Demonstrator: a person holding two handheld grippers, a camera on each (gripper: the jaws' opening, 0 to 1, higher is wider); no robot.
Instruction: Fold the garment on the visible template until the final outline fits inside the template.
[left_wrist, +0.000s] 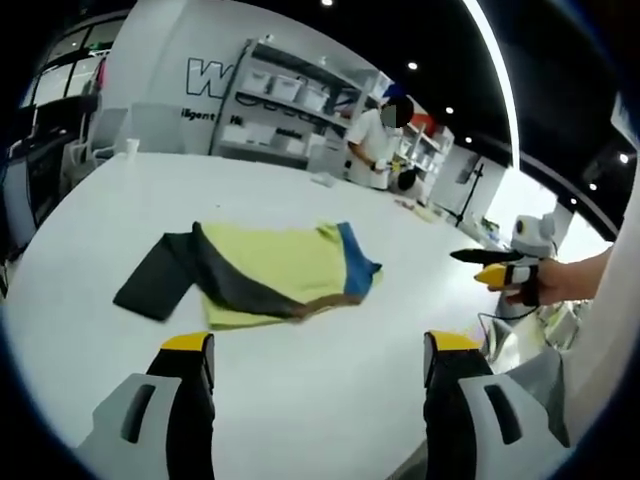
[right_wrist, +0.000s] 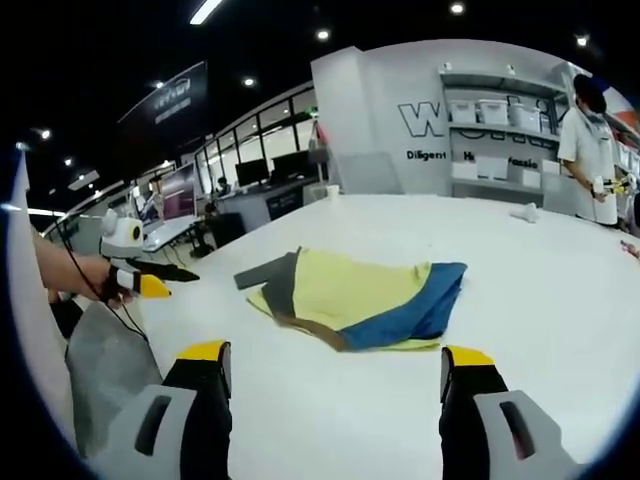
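Note:
A folded garment (left_wrist: 280, 265) lies on the white table (left_wrist: 330, 400); it is yellow with a dark grey sleeve sticking out left, a blue part on its right and a brown edge. In the right gripper view the garment (right_wrist: 350, 295) lies ahead, blue part toward the right. My left gripper (left_wrist: 320, 345) hovers short of it, jaws wide apart, nothing between them. My right gripper (right_wrist: 335, 355) is likewise open and holds nothing. Each gripper also shows from the side in the other view, held by a hand: the right gripper (left_wrist: 497, 270) and the left gripper (right_wrist: 150, 280).
A person in white (left_wrist: 375, 145) stands at shelves with bins (left_wrist: 285, 105) beyond the far table edge. A cup (left_wrist: 132, 147) and small items (left_wrist: 325, 180) sit at the far side. The table's near edge (right_wrist: 150, 330) runs beside my hands.

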